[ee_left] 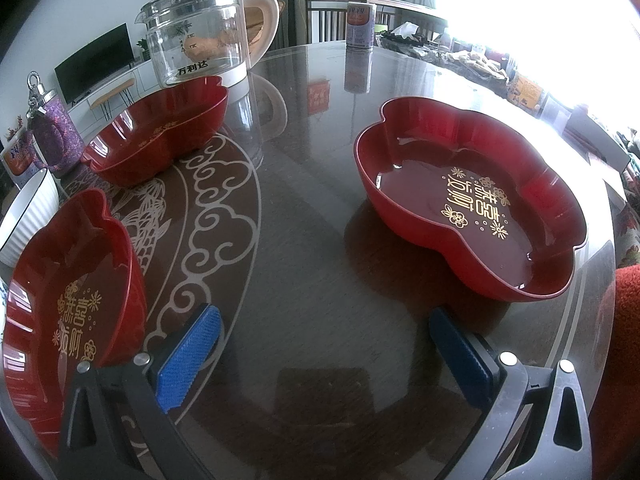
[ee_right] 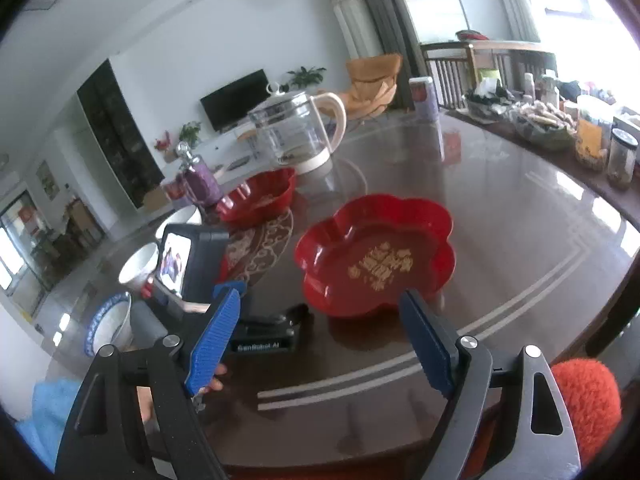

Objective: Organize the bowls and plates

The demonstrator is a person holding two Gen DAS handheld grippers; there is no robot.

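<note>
Three red flower-shaped plates with gold writing sit on the dark glass table. In the left wrist view one plate (ee_left: 472, 200) is ahead to the right, one (ee_left: 156, 136) at the back left, one (ee_left: 68, 304) close at the left. My left gripper (ee_left: 324, 328) is open and empty, just above the table between them. In the right wrist view my right gripper (ee_right: 320, 320) is open and empty, raised above the table, with a red plate (ee_right: 376, 252) just ahead. The left gripper's body (ee_right: 192, 264) shows at its left. A second red plate (ee_right: 260, 196) lies farther back.
A glass kettle (ee_left: 204, 28) stands behind the back plate. A can (ee_left: 360, 24) stands farther back. A purple bottle (ee_left: 48, 128) and a white ribbed bowl (ee_left: 28, 212) are at the left. White bowls (ee_right: 140, 264) and a blue-rimmed bowl (ee_right: 108, 320) show left. Jars and food (ee_right: 592, 140) line the right side.
</note>
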